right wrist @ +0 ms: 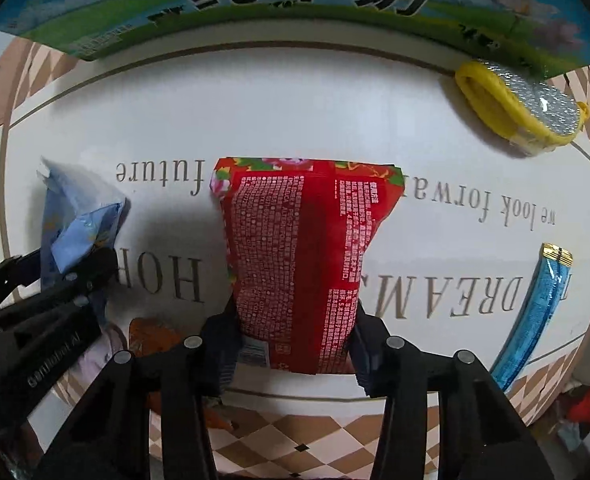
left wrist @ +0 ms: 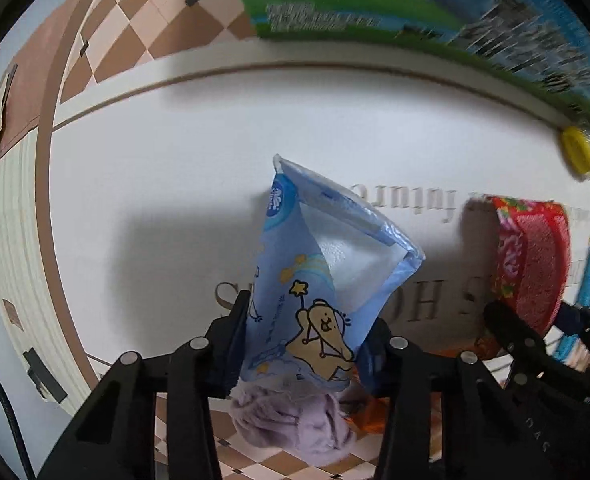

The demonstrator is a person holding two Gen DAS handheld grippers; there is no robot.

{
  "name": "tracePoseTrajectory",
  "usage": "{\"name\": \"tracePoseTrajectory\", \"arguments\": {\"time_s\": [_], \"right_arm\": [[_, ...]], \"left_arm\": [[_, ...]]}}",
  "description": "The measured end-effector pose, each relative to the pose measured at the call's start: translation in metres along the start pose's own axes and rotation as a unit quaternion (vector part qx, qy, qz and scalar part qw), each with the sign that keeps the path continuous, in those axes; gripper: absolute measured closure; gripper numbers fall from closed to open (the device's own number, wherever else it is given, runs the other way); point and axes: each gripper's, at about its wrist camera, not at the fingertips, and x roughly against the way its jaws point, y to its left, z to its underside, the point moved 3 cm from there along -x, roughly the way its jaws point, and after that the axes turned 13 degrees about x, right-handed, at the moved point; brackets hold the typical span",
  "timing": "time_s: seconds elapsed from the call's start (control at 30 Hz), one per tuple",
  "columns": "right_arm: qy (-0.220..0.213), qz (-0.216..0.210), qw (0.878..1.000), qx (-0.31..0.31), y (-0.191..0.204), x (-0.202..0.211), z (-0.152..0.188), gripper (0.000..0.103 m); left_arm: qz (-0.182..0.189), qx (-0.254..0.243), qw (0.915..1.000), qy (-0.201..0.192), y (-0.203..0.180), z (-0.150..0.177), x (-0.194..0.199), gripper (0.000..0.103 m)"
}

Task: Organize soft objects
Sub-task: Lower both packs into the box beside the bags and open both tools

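Observation:
My left gripper (left wrist: pixel 303 344) is shut on a blue tissue pack (left wrist: pixel 319 276) with a cartoon bear, held above the white mat (left wrist: pixel 175 200). My right gripper (right wrist: pixel 295 344) is shut on a red tissue pack (right wrist: pixel 299 252) with white print, held above the same mat (right wrist: pixel 255 112). The red pack (left wrist: pixel 535 264) also shows at the right of the left wrist view. The blue pack (right wrist: pixel 79 220) shows at the left of the right wrist view. A purple cloth (left wrist: pixel 291 424) lies on the floor below the left gripper.
A green-and-blue milk carton box (right wrist: pixel 295 4) stands along the mat's far edge. A yellow-edged silver pack (right wrist: pixel 523 104) lies at the far right. A blue wrapped strip (right wrist: pixel 535 312) lies at the right. An orange item (right wrist: pixel 151 340) lies near the checkered floor (right wrist: pixel 295 432).

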Motion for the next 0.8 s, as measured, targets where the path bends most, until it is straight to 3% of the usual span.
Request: {"name": "tracePoseTrajectory", "arguments": {"time_s": [0.2, 0.37, 0.47, 0.57, 0.8], "right_arm": [[-0.044, -0.04, 0.998, 0.008, -0.009, 0.059, 0.025, 0.055], [-0.119, -0.058, 0.991, 0.01, -0.032, 0.155, 0.031, 0.055], [-0.159, -0.051, 0.986, 0.018, -0.038, 0.202, 0.012, 0.055], [-0.19, -0.036, 0.981, 0.025, -0.048, 0.234, -0.02, 0.055], [-0.165, -0.041, 0.985, 0.002, -0.082, 0.212, -0.113, 0.055]], "left_arm": [[0.082, -0.008, 0.996, -0.035, -0.001, 0.013, 0.067, 0.061], [0.147, -0.031, 0.9862, -0.069, -0.021, 0.002, 0.153, 0.061], [0.156, -0.04, 0.9839, -0.076, -0.044, -0.045, 0.191, 0.061], [0.135, -0.026, 0.9865, -0.089, -0.06, -0.101, 0.204, 0.061], [0.139, 0.039, 0.9895, -0.007, -0.076, -0.187, 0.163, 0.061]]}}
